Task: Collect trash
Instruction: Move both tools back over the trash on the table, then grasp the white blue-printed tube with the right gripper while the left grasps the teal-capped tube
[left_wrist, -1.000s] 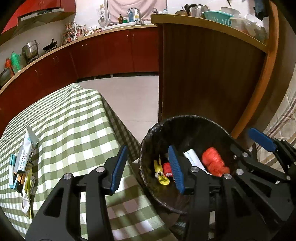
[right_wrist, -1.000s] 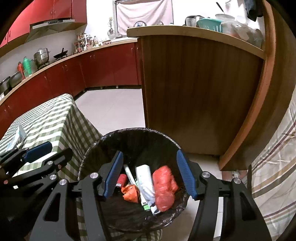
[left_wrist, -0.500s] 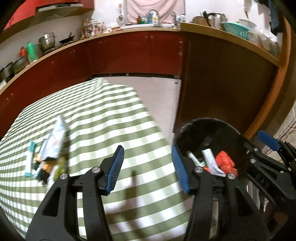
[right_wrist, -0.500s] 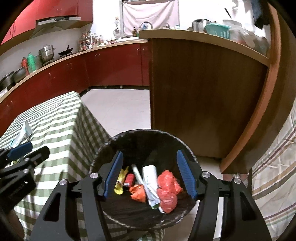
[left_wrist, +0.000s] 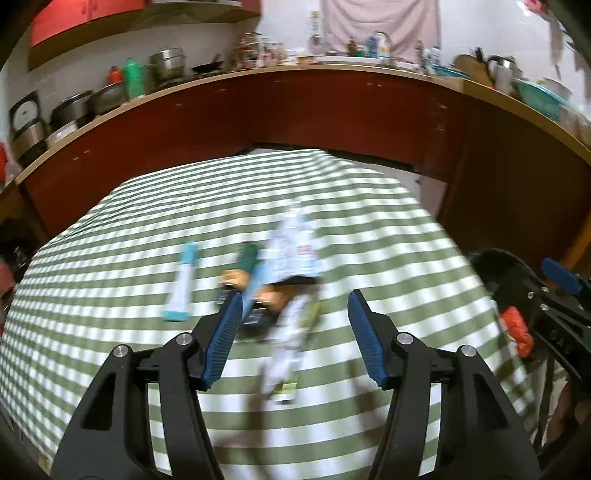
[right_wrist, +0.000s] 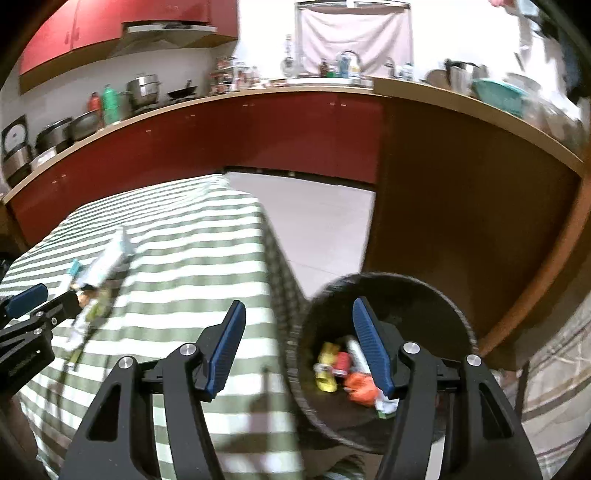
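A blurred heap of trash (left_wrist: 284, 280) lies on the green-checked tablecloth (left_wrist: 110, 295): a white wrapper (left_wrist: 295, 243), a dark green piece and a long white packet. A white and light blue tube (left_wrist: 183, 286) lies just left of it. My left gripper (left_wrist: 293, 332) hovers over the heap's near end, its jaws opening, pads pressing on nothing. My right gripper (right_wrist: 299, 343) stands open and empty above the gap between the table edge and the black bin (right_wrist: 384, 284). Inside the bin lie yellow, red, orange and white trash (right_wrist: 347, 369).
The bin stands on the floor against the table's right edge, below a curved wooden counter (right_wrist: 461, 206). Red cabinets (left_wrist: 295, 110) with pots and bottles on top run along the back wall. A striped cloth (right_wrist: 554, 369) hangs at the far right.
Both grippers have swung left, away from the bin. The left one now faces the trash heap on the table and its jaws stand wider. The right one has come to the table edge.
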